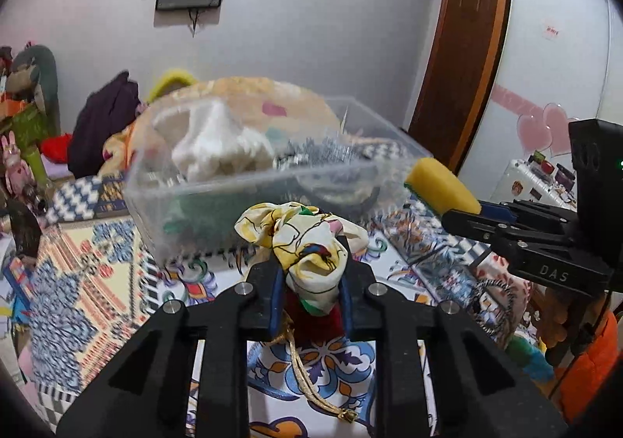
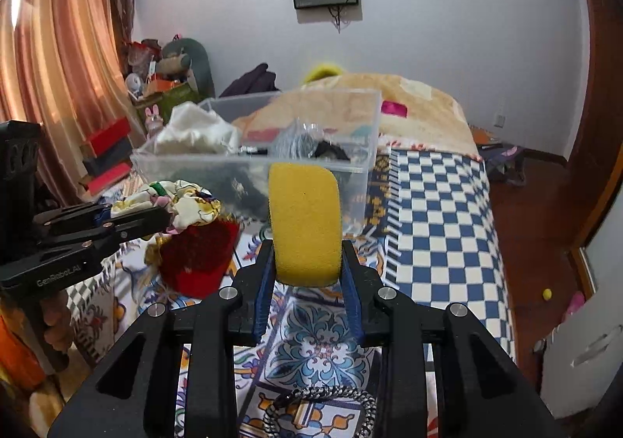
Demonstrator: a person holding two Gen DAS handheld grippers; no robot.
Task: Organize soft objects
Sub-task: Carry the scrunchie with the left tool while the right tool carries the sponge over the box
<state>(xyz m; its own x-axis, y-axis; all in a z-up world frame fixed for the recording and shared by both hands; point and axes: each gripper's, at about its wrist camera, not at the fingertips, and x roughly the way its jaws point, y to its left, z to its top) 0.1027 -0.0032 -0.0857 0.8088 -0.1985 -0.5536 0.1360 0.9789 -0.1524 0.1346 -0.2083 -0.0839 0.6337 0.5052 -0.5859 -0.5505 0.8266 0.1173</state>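
Observation:
My left gripper (image 1: 313, 266) is shut on a bunched floral cloth (image 1: 307, 239), yellow and white with coloured prints. A red velvet pouch (image 2: 194, 258) with a gold cord (image 1: 311, 375) sits right under the cloth; I cannot tell whether the pads catch it too. My right gripper (image 2: 307, 255) is shut on a yellow sponge (image 2: 303, 219) that stands upright between the blue pads. Just beyond both grippers stands a clear plastic box (image 1: 249, 181) holding a white cloth (image 1: 218, 149) and darker items. In the right wrist view the left gripper (image 2: 163, 214) shows at the left with the cloth (image 2: 190, 204).
Everything rests on a bed with a patterned cover (image 2: 319, 340) and a blue-and-white checked blanket (image 2: 440, 227). A folded beige blanket (image 2: 420, 106) lies behind the box. A braided black-and-white cord (image 2: 323, 399) lies near my right gripper. Clutter piles up at the far left (image 2: 163, 87).

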